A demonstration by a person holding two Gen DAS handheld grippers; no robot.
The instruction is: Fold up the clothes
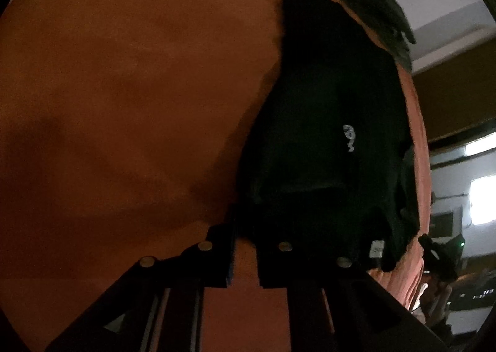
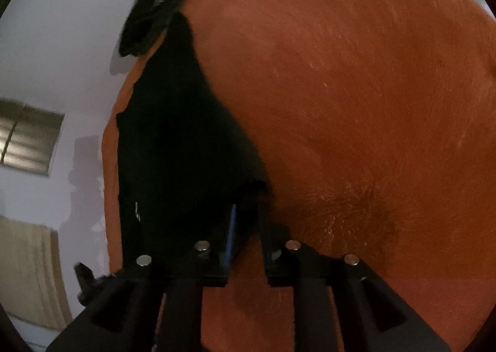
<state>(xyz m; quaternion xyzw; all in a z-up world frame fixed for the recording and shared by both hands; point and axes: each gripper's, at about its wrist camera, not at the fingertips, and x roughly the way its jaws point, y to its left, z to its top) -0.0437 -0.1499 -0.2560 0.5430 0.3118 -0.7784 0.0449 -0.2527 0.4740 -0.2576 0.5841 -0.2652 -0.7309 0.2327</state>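
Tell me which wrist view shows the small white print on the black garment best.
The left wrist view. There the white print sits unobstructed near the middle of the black garment, though too small to read. In the right wrist view only a thin sliver of the print shows, low on the garment's left side and seen edge-on.

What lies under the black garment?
The orange cover shows all around the black garment and continues beneath it. Whatever else lies under the cloth is hidden. Another dark pile sits beyond it.
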